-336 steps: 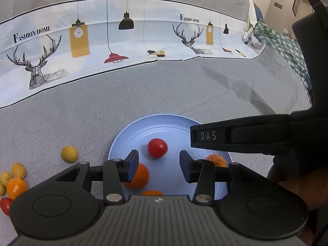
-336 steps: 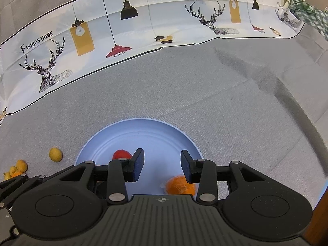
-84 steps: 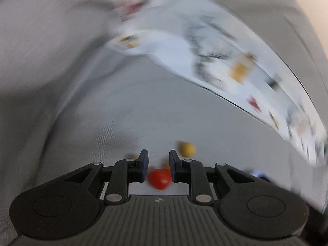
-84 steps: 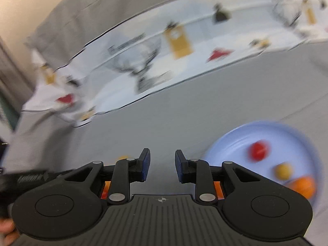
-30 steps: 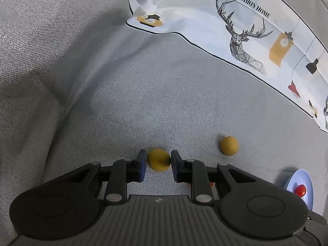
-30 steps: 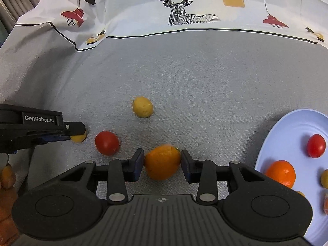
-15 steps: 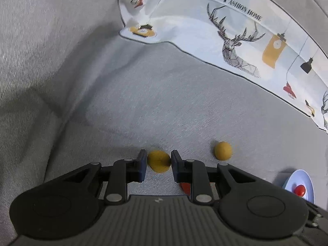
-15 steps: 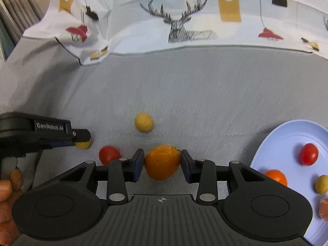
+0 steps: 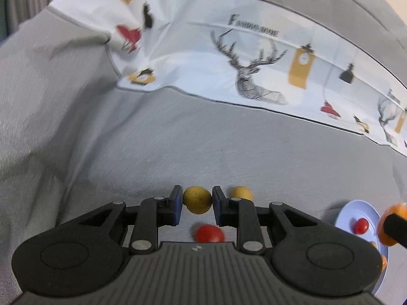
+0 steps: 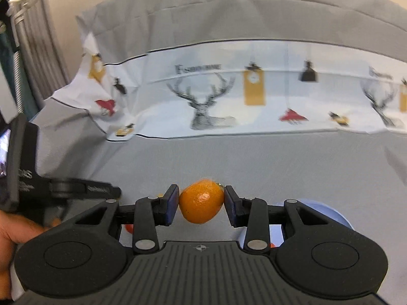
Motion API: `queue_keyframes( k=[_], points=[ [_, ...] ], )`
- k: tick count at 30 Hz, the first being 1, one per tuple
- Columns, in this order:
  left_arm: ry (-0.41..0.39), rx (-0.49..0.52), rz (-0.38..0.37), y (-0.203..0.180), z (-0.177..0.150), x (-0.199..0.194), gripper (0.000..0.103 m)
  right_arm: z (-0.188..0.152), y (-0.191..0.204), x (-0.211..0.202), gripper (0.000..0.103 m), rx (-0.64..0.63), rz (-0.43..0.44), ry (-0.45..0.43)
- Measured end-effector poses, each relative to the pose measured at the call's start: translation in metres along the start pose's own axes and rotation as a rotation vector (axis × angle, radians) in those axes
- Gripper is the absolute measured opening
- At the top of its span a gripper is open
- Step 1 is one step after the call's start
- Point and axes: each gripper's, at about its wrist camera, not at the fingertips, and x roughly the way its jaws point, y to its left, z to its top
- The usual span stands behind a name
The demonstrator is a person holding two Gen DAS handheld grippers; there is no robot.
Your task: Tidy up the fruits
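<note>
My left gripper [image 9: 197,203] is shut on a small yellow fruit [image 9: 197,200], held above the grey cloth. Below it on the cloth lie a red tomato [image 9: 209,233] and a second yellow fruit [image 9: 241,192]. My right gripper [image 10: 201,204] is shut on an orange [image 10: 201,203], lifted off the cloth. The same orange [image 9: 393,225] shows at the right edge of the left wrist view, in front of the pale blue plate [image 9: 353,208], which holds a red tomato [image 9: 361,225]. The plate's rim [image 10: 328,208] peeks out behind my right gripper's fingers.
Grey cloth covers the surface, with a white printed cloth [image 9: 254,76] showing deer and lamps along the back. The left gripper's body [image 10: 58,189] and the hand holding it [image 10: 15,231] sit at the left of the right wrist view. A bit of red fruit [image 10: 128,228] shows under my right gripper.
Both grippers have risen with their fruits, the yellow one on the left and the orange on the right. The cloth and the loose fruits now sit lower and farther away in both views.
</note>
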Motion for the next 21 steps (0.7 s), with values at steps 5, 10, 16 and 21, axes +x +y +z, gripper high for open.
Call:
queue_keyframes(
  k=[5,10,16,21],
  points=[
    [-0.047,0.056,-0.048,-0.027,-0.007,-0.016,0.027,-0.008,-0.04,-0.001,0.04,0.057,-0.073,0.029],
    [-0.09,0.152,-0.097,-0.065,-0.017,-0.024,0.027,-0.014,-0.066,0.004,0.04,0.069,-0.137,0.05],
    [-0.1,0.228,-0.132,-0.093,-0.026,-0.02,0.027,-0.019,-0.086,0.004,0.04,0.071,-0.184,0.06],
    [-0.091,0.273,-0.168,-0.116,-0.035,-0.014,0.027,-0.02,-0.103,0.004,0.04,0.086,-0.208,0.06]
  ],
)
